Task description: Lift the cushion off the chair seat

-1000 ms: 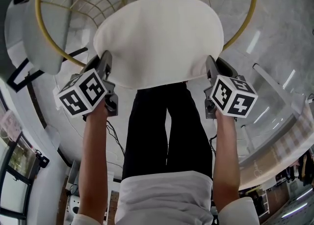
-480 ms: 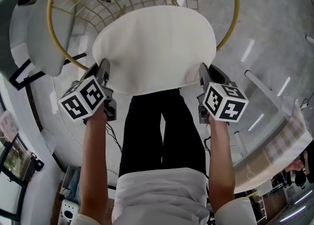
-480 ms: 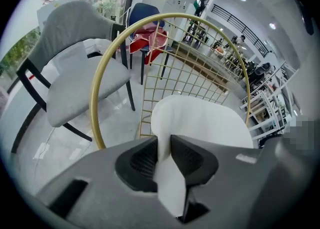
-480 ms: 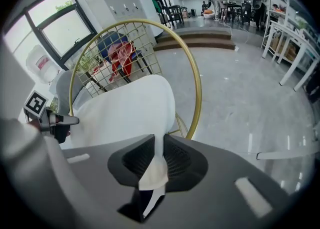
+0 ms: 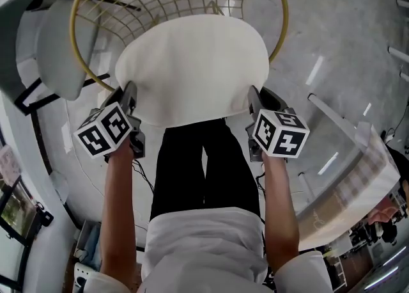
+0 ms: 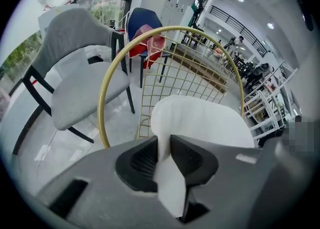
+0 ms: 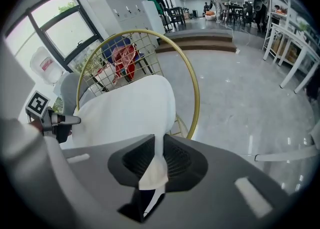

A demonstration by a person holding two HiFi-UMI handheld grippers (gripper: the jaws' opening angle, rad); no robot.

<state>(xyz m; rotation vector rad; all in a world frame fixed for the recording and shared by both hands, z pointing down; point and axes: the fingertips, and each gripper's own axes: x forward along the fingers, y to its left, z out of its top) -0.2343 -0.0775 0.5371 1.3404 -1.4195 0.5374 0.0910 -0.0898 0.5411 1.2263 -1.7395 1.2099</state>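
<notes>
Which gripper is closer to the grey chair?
Left. The left gripper pinches the cushion edge beside the grey chair; the right gripper pinches the opposite edge, farther away.

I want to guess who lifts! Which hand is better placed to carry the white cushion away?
Neither wins: the left hand-held gripper and right hand-held gripper each pinch a near edge of the cushion, so both should lift together.
</notes>
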